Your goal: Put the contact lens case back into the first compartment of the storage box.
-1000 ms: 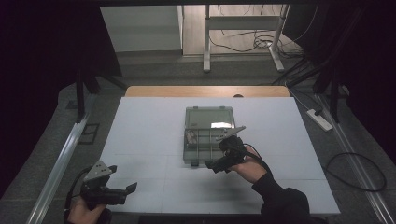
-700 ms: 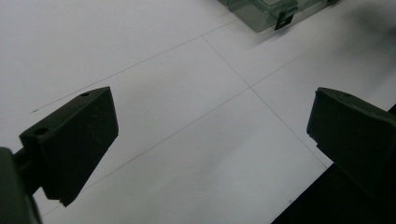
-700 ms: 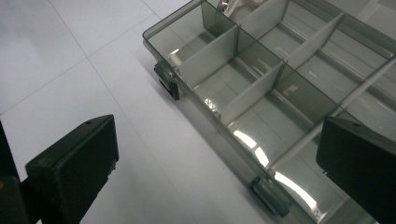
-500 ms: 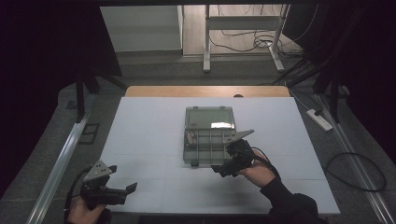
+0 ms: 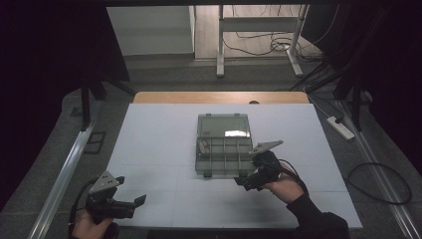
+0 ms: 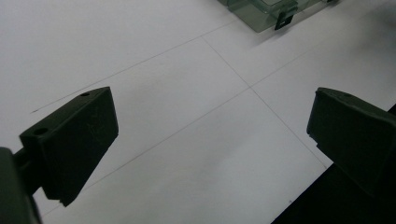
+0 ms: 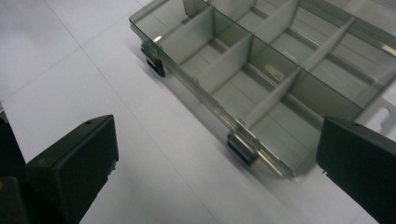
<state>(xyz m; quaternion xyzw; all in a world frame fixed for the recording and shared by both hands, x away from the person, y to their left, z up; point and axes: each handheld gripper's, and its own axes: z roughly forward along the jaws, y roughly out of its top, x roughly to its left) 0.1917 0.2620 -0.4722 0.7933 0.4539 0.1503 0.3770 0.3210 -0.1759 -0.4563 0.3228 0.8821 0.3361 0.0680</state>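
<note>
so the right gripper [image 5: 245, 182] (jaws wide apart) sat just beside the clear box [image 5: 224, 149]. the left gripper [image 5: 133, 203] was open too, far from it.

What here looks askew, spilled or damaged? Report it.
Nothing stands out. The clear compartment box lies open and square on the white table, lid flat behind it. Small items sit in one far-left compartment. Both the left gripper and the right gripper are open, holding nothing.

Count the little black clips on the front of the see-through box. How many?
2. Seen in the right gripper view, one black clip sits near the left front corner of the clear box, the other black clip farther right on the same edge.
</note>
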